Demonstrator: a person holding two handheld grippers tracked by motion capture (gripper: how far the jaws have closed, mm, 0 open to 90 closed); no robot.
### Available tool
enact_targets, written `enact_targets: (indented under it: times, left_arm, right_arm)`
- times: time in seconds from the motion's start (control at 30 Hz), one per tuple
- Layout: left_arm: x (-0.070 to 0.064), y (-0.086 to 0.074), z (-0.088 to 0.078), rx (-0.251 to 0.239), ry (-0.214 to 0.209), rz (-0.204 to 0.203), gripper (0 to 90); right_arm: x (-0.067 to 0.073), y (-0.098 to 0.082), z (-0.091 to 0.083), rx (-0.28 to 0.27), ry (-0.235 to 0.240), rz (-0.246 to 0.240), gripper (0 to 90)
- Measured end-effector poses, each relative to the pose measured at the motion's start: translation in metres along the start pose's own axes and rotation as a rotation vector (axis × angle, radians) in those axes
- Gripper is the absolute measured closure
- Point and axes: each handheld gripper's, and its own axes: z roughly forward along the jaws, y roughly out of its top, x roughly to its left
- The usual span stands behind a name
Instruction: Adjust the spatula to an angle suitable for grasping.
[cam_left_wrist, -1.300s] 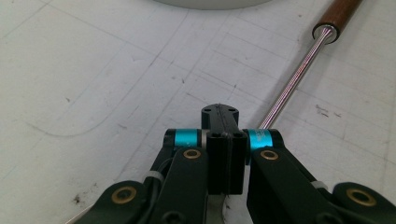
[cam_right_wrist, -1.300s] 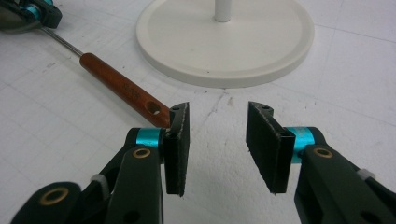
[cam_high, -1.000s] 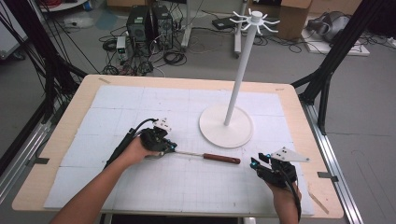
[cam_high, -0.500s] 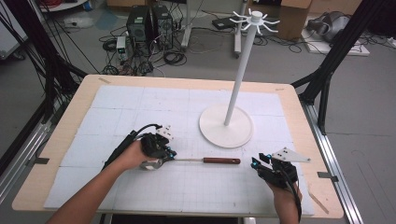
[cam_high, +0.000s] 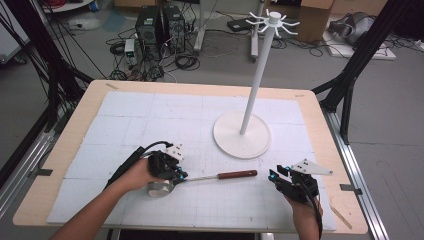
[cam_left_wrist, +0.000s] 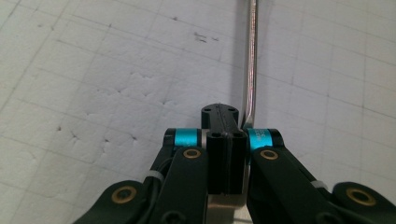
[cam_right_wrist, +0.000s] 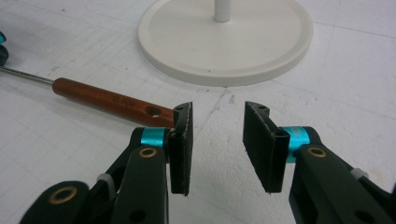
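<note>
White gridded mat (cam_high: 150, 120) wide open far-left, left gripper (cam_high: 172, 172) clamped on ladle (cam_high: 200, 178) near edge, right gripper (cam_right_wrist: 217, 135) jaws apart, empty, beside handle end.

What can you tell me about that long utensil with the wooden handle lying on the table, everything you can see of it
The utensil lies flat on the white gridded mat, in front of the white stand's round base and apart from it. It has a reddish-brown, wood-looking handle with a hanging hole near its end and faint lettering, a thin shiny metal shaft, and a metal head partly hidden under the left gripper. That gripper's jaws are shut beside the shaft near the head. The handle end points toward the open right gripper, which is not holding it.
</note>
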Motion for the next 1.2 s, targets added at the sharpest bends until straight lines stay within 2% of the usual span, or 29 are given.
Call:
enact_targets:
  times: [0.1,0.43,0.47,0.5,0.53,0.57,0.6,0.63,0.67,0.7,0.73,0.77,0.8,0.83,0.87,0.97,1.13,1.2]
  left_arm:
    - [-0.006,0.0,-0.003,-0.005,-0.01,0.019,89.6]
    - [-0.011,0.0,-0.007,-0.015,-0.04,0.018,89.6]
    - [-0.011,-0.001,-0.007,-0.019,-0.037,0.018,89.6]
    - [-0.011,-0.001,-0.007,-0.017,-0.039,0.015,89.6]
    - [-0.009,-0.002,-0.008,-0.022,-0.031,0.002,89.3]
    - [-0.009,-0.002,-0.008,-0.022,-0.031,0.002,85.7]
    - [-0.006,-0.004,-0.012,-0.068,-0.001,-0.03,83.3]
    - [-0.006,-0.004,-0.012,-0.068,-0.001,-0.03,82.3]
    - [-0.001,-0.009,-0.021,-0.123,0.026,-0.069,80.3]
    - [-0.001,-0.009,-0.021,-0.123,0.026,-0.069,80.1]
    - [0.004,-0.015,-0.03,-0.18,0.064,-0.106,79.2]
    - [0.004,-0.015,-0.03,-0.18,0.064,-0.106,78.7]
    - [0.007,-0.018,-0.035,-0.201,0.082,-0.124,78.7]
    - [0.011,-0.024,-0.044,-0.241,0.115,-0.147,77.9]
    - [0.011,-0.024,-0.044,-0.241,0.115,-0.147,77.3]
    - [0.014,-0.037,-0.058,-0.297,0.177,-0.18,75.7]
    - [0.015,-0.052,-0.064,-0.322,0.209,-0.204,75.7]
    - [0.016,-0.062,-0.069,-0.332,0.224,-0.219,75.7]
  right_arm:
    - [0.001,0.0,0.001,0.003,0.004,-0.003,63.6]
    - [0.0,-0.001,0.005,0.017,0.007,0.009,66.3]
    - [0.0,-0.001,0.007,0.019,0.003,0.007,68.5]
    - [-0.002,-0.002,0.011,0.029,-0.012,0.02,77.8]
    - [-0.003,-0.002,0.013,0.034,-0.016,0.029,82.7]
    - [-0.003,-0.002,0.013,0.034,-0.016,0.029,82.7]
    - [-0.004,-0.001,0.02,0.047,-0.028,0.032,88.9]
    - [-0.004,-0.001,0.023,0.057,-0.031,0.035,89.7]
    - [-0.003,-0.001,0.025,0.063,-0.025,0.041,89.6]
    - [-0.002,-0.001,0.028,0.069,-0.019,0.045,89.6]
    - [-0.001,-0.001,0.031,0.083,-0.014,0.043,89.7]
    - [0.001,-0.001,0.034,0.098,-0.011,0.036,89.7]
    - [0.001,-0.001,0.034,0.098,-0.011,0.036,89.7]
    - [0.006,0.0,0.04,0.121,-0.006,0.021,89.7]
    - [0.008,0.001,0.043,0.133,-0.007,0.016,89.7]
    - [0.013,0.003,0.049,0.156,0.0,0.009,89.7]
    - [0.019,0.006,0.056,0.176,-0.007,-0.01,89.7]
    - [0.019,0.006,0.056,0.168,0.001,0.017,89.7]
